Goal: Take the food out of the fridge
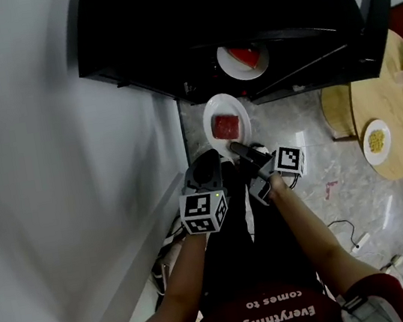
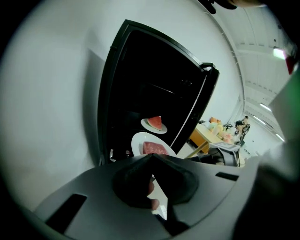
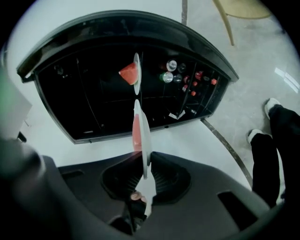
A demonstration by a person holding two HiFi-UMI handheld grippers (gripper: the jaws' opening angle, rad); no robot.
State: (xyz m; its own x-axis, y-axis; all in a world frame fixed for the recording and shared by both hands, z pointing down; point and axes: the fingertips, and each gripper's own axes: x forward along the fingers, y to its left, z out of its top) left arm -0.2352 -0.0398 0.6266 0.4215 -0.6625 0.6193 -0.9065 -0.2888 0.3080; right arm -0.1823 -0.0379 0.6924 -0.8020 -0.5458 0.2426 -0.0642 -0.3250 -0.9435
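My right gripper [image 1: 239, 147] is shut on the near rim of a white plate [image 1: 227, 123] that carries a red slab of meat [image 1: 228, 125], held just outside the open black fridge [image 1: 167, 40]. In the right gripper view that plate [image 3: 143, 133] stands edge-on between the jaws of the right gripper [image 3: 144, 161]. A second white plate with a watermelon wedge [image 1: 243, 59] rests on a shelf inside the fridge. My left gripper [image 1: 206, 168] hovers beside the held plate, at its left, with nothing in it. In the left gripper view the left gripper [image 2: 151, 156] has its jaw tips touching.
The fridge door [image 1: 361, 17] swings open to the right; its racks hold cans and bottles [image 3: 171, 65]. A round wooden table [image 1: 391, 111] at the right bears a plate of yellow food [image 1: 376, 141]. A white wall [image 1: 53, 180] runs along the left. Cables lie on the tiled floor [image 1: 343, 194].
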